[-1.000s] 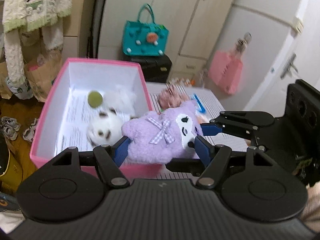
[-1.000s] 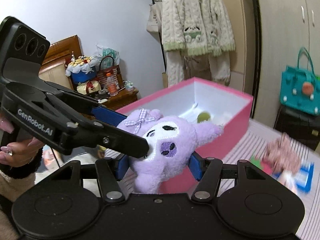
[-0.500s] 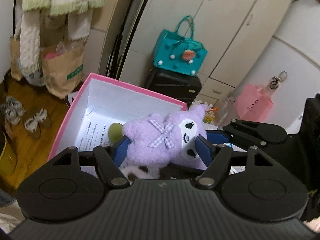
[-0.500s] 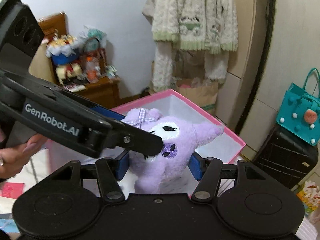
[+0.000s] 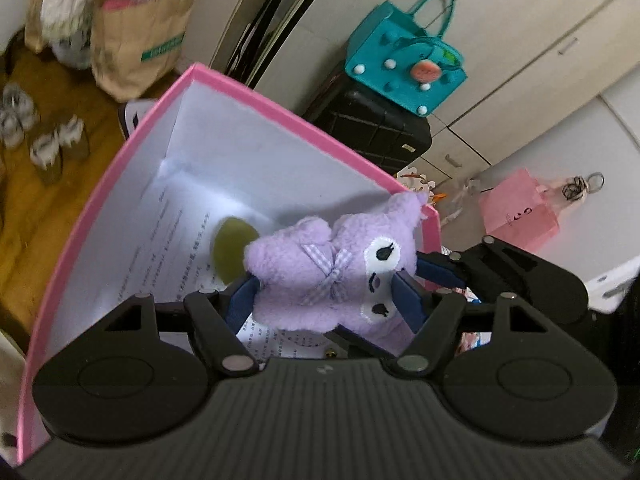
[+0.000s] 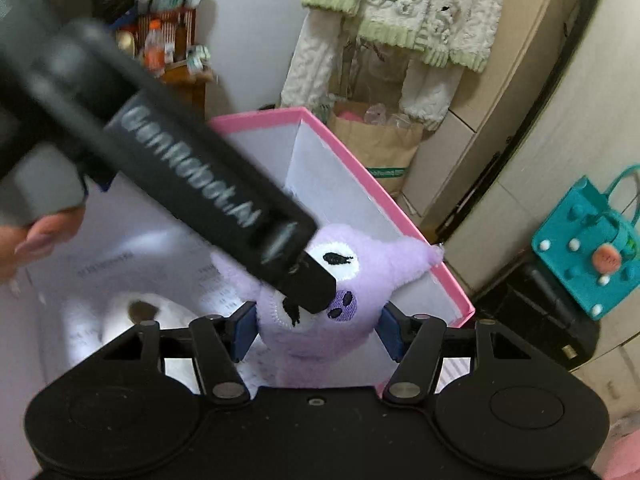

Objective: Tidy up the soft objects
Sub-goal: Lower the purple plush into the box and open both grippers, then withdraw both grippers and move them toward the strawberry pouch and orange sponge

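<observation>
A purple plush toy with a checked bow and a white face is held over the open pink box. My left gripper is shut on its body. My right gripper is shut on its head; the toy also shows in the right wrist view, partly hidden by the left gripper's black arm. Inside the box lie a green ball and a white plush with dark spots on printed paper.
A teal bag sits on a black case behind the box. A brown paper bag and shoes are on the floor. A pink bag hangs at the right. A fluffy coat hangs above.
Both grippers have carried the purple plush from beside the box to over its inside and tilted downward. The white plush has dropped out of the left wrist view.
</observation>
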A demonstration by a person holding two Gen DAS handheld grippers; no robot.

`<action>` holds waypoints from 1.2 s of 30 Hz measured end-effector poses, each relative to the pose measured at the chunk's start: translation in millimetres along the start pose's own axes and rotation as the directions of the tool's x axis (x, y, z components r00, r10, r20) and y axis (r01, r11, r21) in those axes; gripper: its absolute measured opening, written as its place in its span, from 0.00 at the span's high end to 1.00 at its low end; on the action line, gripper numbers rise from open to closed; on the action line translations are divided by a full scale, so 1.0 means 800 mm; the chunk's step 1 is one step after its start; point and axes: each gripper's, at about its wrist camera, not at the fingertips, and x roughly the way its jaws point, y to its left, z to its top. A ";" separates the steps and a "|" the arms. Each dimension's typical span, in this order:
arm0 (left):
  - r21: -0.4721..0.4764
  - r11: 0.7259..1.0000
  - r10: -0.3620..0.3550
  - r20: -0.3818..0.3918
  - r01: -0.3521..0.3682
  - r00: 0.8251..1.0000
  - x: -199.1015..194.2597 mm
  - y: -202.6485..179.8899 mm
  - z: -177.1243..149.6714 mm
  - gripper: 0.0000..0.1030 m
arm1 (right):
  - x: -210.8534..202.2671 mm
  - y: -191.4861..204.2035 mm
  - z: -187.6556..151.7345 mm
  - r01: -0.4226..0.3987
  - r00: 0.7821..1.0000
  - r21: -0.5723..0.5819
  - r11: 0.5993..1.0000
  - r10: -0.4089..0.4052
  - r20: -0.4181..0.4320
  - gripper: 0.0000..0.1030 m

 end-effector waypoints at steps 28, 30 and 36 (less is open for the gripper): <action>0.289 0.932 0.172 0.173 -0.217 0.970 -0.102 -0.052 -0.060 0.33 | -0.125 0.008 -0.065 -0.021 0.981 0.074 0.997 0.006 0.192 0.34; 0.322 0.918 0.176 0.190 -0.231 0.966 -0.118 -0.061 -0.070 0.33 | -0.141 0.011 -0.072 -0.042 0.979 0.089 0.995 0.023 0.203 0.34; 0.384 0.890 0.170 0.216 -0.244 0.961 -0.158 -0.079 -0.102 0.32 | -0.184 0.031 -0.095 -0.087 0.971 0.104 0.991 0.061 0.233 0.34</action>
